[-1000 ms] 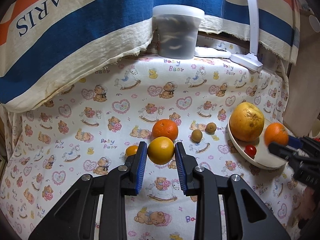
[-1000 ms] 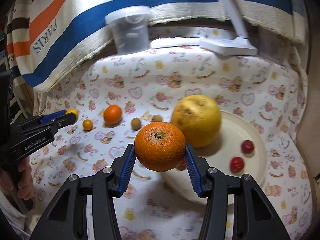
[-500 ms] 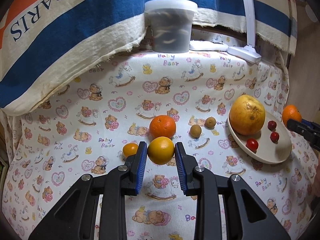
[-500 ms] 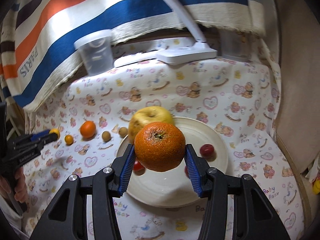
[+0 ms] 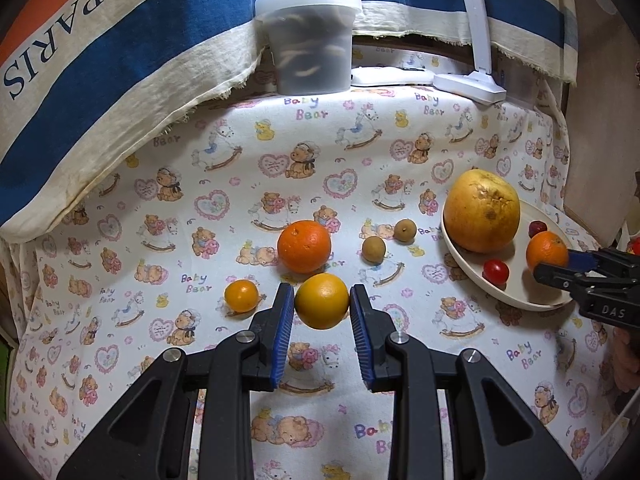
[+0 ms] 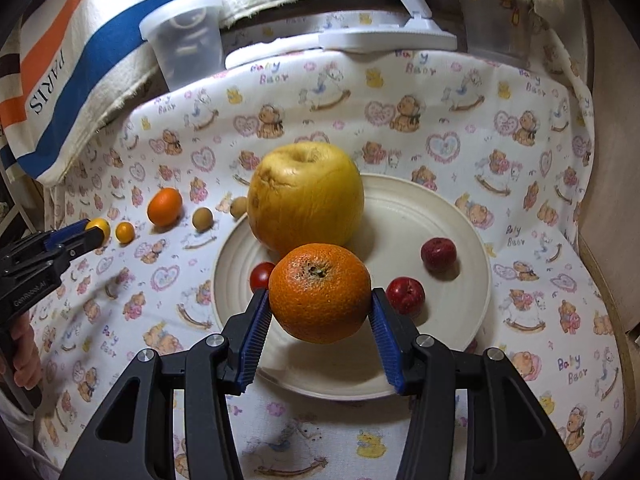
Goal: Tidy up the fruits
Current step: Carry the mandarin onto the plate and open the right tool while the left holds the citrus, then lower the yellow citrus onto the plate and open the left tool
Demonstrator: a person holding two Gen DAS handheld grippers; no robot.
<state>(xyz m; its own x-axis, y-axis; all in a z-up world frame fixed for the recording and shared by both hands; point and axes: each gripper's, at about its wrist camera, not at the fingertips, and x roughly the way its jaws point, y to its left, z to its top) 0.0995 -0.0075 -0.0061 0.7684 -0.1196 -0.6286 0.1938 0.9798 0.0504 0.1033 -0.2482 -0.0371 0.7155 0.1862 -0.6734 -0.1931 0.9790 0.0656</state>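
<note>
I've got the right gripper (image 6: 320,312) clamped on the round rough-skinned orange (image 6: 319,293), lower centre, directly above the cream round plate (image 6: 460,224); the left gripper (image 5: 322,312) grips the smooth yellow-orange citrus (image 5: 322,301).

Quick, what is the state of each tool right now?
Left tool: closed on the yellow-orange citrus, above the cloth.
Right tool: closed on the orange, over the plate.

- Yellow-orange citrus (image 5: 321,301): smooth, round, clamped between blue pads, above the cloth.
- Orange (image 5: 304,246): on cloth just beyond it; small kumquat-like fruit (image 5: 241,296) to its left.
- Two brown longans (image 5: 374,249): on cloth, apart.
- Plate (image 6: 460,216): holds large yellow pomelo (image 6: 306,208) and three small red fruits (image 6: 405,295).
- Mandarin (image 6: 319,293): pebbled, stem-end up, clamped over plate.
</note>
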